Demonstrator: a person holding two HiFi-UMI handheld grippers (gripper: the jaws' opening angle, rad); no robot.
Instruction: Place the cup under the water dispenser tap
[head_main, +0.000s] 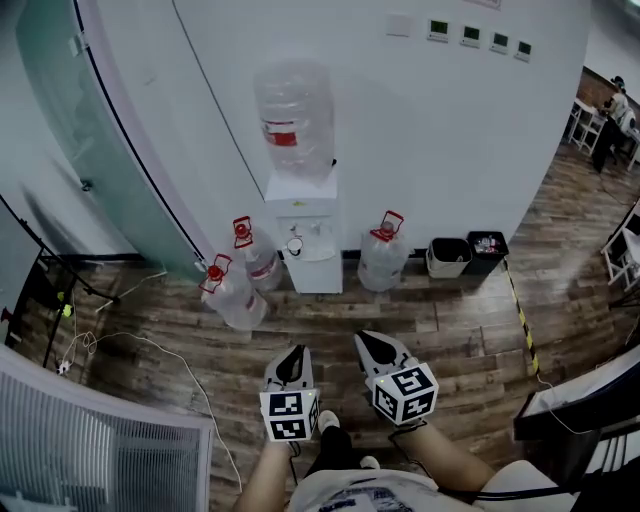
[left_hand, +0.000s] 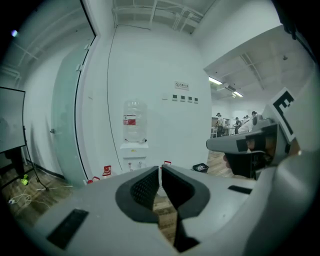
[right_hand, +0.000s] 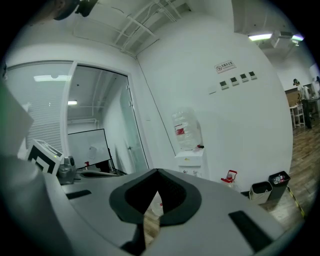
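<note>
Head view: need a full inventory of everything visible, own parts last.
water dispenser: 1, white, against the wall, centre
bottle: 1, clear with red label, on top of the dispenser
water jugs: 3, clear with red handles, on the floor; two left of the dispenser, one right
bins: 2, one pale, one black, by the wall right of the jugs
wall panels: 4, small, dark-faced, high on the wall
glass panel: 1, greenish, left
floor tape: 1 strip, yellow and black, right
left gripper: 1, grey, bottom centre, shut, empty
right gripper: 1, grey, beside it, shut, empty
</note>
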